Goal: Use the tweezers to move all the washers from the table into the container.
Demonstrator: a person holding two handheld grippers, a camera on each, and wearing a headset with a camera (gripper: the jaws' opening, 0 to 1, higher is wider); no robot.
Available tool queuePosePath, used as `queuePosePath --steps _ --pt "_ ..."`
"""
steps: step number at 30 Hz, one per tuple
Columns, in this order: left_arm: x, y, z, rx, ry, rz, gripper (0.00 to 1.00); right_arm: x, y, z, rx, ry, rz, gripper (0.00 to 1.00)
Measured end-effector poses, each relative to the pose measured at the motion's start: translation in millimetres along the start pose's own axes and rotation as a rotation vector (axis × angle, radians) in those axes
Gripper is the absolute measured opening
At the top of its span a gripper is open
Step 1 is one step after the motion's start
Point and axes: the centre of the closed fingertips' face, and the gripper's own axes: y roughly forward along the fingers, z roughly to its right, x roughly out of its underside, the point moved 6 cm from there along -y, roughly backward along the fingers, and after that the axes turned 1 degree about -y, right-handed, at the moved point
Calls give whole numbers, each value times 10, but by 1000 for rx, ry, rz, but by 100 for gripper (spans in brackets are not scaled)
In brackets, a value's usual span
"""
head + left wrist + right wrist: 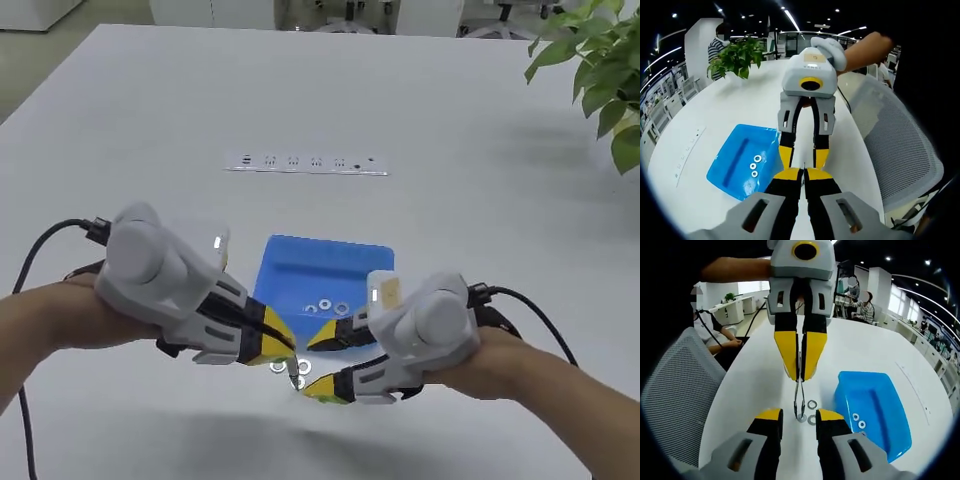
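Steel tweezers, pinched in the left gripper, reach a washer between the spread right gripper tips; a glancing nip could flick it away.

The worktop is a smooth matt white surface with barely any glare, and the container on it is blue plastic with a bit of gloss. The washers and the skinny tweezers are bare shiny metal, while the left hand-held gripper and right hand-held gripper have matt grey plastic shells with smooth yellow-and-black plastic jaws. The chair beside the worktop has a grey woven mesh back.
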Motion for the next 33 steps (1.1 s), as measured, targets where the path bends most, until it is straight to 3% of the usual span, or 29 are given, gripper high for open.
queuePosePath --steps 18,33 --pt "-45 42 -11 -6 -2 2 6 20 167 13 -31 -31 -74 12" --pt "0 37 -22 -5 -15 2 7 19 169 1 -11 -40 -67 8"
